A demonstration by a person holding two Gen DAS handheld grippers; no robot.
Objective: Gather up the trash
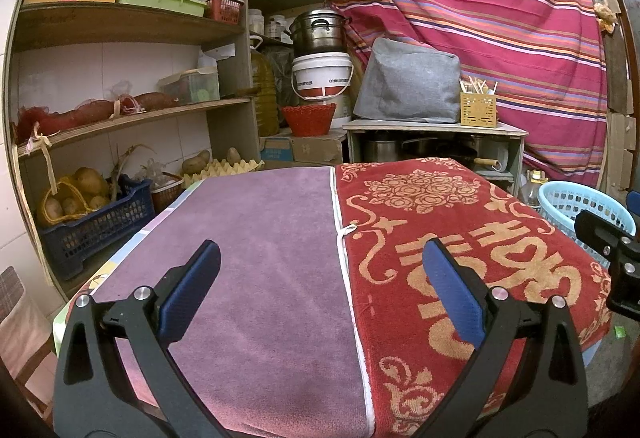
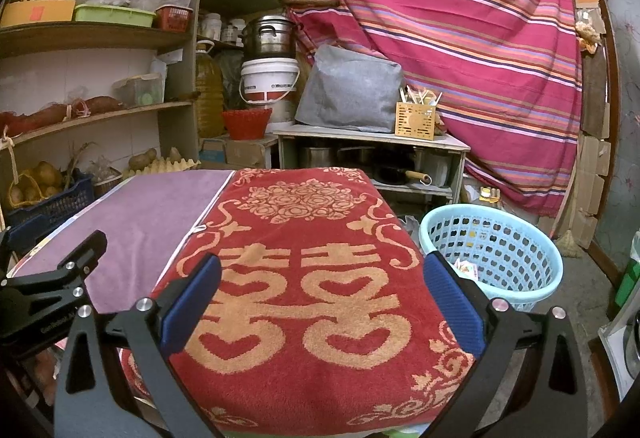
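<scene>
A light blue plastic basket (image 2: pixel 492 258) stands on the floor right of the table, with some paper scraps (image 2: pixel 468 270) inside. In the left wrist view the same basket (image 1: pixel 580 206) shows at the right edge. The table carries a purple towel (image 1: pixel 260 258) and a red towel with gold pattern (image 2: pixel 312 298); I see no loose trash on them. My left gripper (image 1: pixel 322 258) hovers open over the seam between the towels, holding nothing. My right gripper (image 2: pixel 322 270) hangs open above the red towel, left of the basket. Each gripper appears at the edge of the other's view.
Wooden shelves (image 1: pixel 120 22) with boxes, trays and potatoes fill the left side. Behind the table stand a low cabinet (image 2: pixel 372 142) with a grey cover, a white bucket (image 1: pixel 322 74) and a pot. A striped red cloth (image 2: pixel 440 18) hangs at the back. A small green scrap (image 1: pixel 620 331) lies on the floor.
</scene>
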